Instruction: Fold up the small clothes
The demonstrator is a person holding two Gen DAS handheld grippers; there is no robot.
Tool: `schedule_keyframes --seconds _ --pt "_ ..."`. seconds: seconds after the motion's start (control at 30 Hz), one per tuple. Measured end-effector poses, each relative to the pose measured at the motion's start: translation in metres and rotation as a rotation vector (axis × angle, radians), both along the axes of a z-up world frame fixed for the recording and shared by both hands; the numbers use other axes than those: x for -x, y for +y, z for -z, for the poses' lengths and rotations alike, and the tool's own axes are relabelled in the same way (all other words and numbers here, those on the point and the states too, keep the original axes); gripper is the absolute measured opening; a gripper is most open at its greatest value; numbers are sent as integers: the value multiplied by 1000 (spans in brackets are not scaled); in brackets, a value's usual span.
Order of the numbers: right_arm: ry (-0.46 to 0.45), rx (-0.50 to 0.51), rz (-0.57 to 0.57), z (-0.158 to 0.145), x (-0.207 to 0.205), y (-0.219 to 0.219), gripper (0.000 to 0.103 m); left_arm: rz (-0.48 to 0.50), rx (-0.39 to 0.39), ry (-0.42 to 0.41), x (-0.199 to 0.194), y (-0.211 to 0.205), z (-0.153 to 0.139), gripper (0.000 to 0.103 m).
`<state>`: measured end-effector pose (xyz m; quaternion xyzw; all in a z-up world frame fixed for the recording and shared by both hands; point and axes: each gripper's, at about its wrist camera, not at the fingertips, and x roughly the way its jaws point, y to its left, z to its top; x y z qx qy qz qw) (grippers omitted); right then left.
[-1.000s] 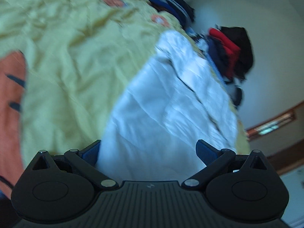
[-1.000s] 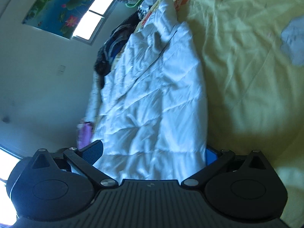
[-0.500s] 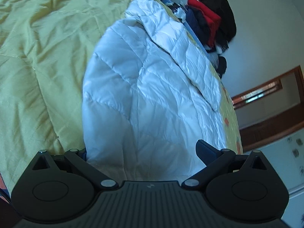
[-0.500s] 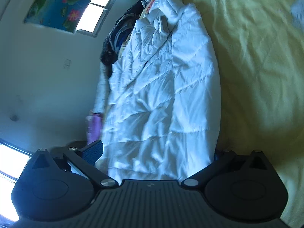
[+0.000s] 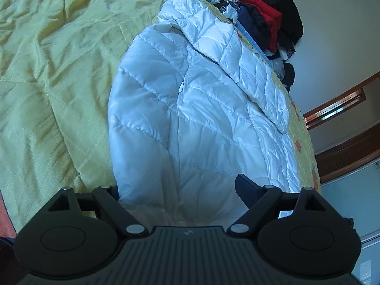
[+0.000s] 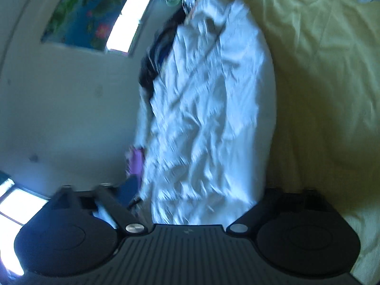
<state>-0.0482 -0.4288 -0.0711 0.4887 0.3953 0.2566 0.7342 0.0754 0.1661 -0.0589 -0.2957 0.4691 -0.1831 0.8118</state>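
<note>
Jacket [image 5: 190, 109] hem between both closing claws (left [image 5: 180, 190], right [image 6: 194, 197]), grip unclear; no legible writing.

Pretty blurry shot: white puffer jacket [image 6: 209, 123] stretched along the edge of the yellow bedspread [image 6: 327, 83], its near end between the right gripper [image 6: 192, 194] jaws, which have just been closing (right finger hidden behind fabric). Flower poster [image 6: 83, 16] on wall.

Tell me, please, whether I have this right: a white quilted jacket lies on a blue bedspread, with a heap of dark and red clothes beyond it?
Not quite: the bedspread is yellow, not blue, as the left wrist view shows. The rest stands: the white quilted jacket lies on it, with the heap of dark and red clothes beyond.
</note>
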Motion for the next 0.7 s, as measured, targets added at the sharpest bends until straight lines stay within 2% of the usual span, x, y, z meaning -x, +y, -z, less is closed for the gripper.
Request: schedule_keyframes --seconds 0.03,0.07,0.1,0.13,0.17,0.23,0.37,0.43,0.53,0.7 --pt "26 8 -11 4 0 2 39 -4 -3 1 0 0 0 84" --pt "64 6 -24 11 0 4 24 -5 -9 0 1 0 0 77" --pt "102 -6 -32 20 1 6 20 -4 -18 -1 1 -1 0 72" --pt "113 -13 -26 26 4 6 12 -1 -27 4 2 -1 1 57" --pt "111 -36 -15 31 7 5 12 -8 -41 7 3 -1 2 47" --pt "112 -81 -1 33 9 1 13 -11 -49 16 3 1 3 37" --pt "116 -97 -7 33 9 -1 16 33 8 49 6 3 9 37" --pt "120 -113 -10 33 9 -2 16 35 11 48 8 1 10 37" --pt "108 -99 -11 31 9 3 15 3 -26 56 9 -1 13 13" --pt "97 -95 -24 29 12 3 14 25 -18 47 14 -1 10 8"
